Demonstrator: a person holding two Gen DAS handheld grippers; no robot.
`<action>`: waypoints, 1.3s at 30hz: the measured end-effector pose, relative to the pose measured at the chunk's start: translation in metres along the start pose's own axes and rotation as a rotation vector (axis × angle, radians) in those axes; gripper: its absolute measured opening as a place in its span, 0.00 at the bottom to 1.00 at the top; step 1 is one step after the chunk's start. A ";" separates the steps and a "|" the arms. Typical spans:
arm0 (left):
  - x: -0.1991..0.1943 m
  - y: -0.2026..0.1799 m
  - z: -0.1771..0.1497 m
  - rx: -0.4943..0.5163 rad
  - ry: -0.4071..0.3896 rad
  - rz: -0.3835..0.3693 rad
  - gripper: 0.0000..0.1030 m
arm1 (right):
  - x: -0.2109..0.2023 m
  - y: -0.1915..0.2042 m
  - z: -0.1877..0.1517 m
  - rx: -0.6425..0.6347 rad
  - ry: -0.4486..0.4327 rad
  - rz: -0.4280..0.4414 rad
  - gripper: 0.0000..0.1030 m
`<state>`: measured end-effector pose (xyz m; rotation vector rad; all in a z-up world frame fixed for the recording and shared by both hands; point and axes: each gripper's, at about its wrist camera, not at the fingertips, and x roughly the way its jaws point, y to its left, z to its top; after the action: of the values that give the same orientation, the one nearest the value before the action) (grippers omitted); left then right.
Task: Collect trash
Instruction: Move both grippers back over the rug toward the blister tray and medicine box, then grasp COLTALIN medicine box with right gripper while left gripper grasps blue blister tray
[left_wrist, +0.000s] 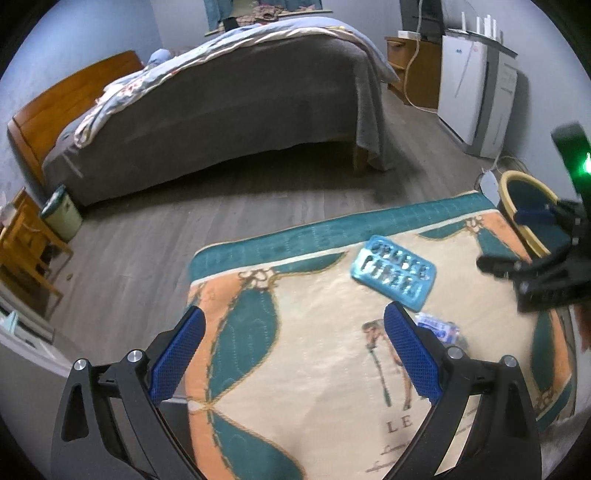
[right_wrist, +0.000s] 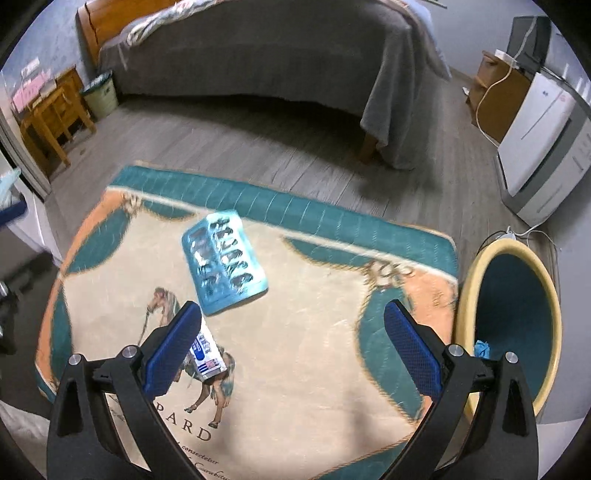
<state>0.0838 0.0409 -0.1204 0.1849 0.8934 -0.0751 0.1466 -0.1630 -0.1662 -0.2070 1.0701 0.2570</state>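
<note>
A blue blister pack (left_wrist: 393, 271) (right_wrist: 224, 261) lies flat on the patterned rug (left_wrist: 314, 350) (right_wrist: 295, 350). Close by lies a small white and blue wrapper (left_wrist: 437, 329) (right_wrist: 207, 354), partly hidden behind a finger in each view. A yellow-rimmed bin (right_wrist: 506, 321) (left_wrist: 528, 206) stands at the rug's right edge with a blue scrap (right_wrist: 481, 348) inside. My left gripper (left_wrist: 293, 349) hovers open over the rug, left of the blister pack. Also open and holding nothing, my right gripper (right_wrist: 291, 349) hangs between the wrapper and the bin; from the left wrist it appears at the right edge (left_wrist: 535, 273).
A bed (left_wrist: 221, 122) with a grey cover stands beyond the rug across bare wood floor. A white appliance (right_wrist: 543, 147) and a cable (right_wrist: 491, 107) are at the right wall. A small green-lidded bin (left_wrist: 61, 214) and wooden furniture (right_wrist: 51, 114) sit at the left.
</note>
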 end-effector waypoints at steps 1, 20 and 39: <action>0.001 0.005 0.000 -0.013 -0.002 -0.002 0.93 | 0.005 0.006 -0.002 -0.014 0.013 -0.006 0.95; 0.017 0.025 0.004 -0.091 0.020 -0.018 0.94 | 0.055 0.076 -0.042 -0.218 0.190 0.105 0.62; 0.055 -0.021 0.005 -0.053 0.085 -0.023 0.93 | 0.027 0.012 -0.014 -0.130 0.131 0.156 0.22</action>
<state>0.1185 0.0199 -0.1629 0.1295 0.9814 -0.0655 0.1436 -0.1531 -0.1968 -0.2598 1.2022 0.4592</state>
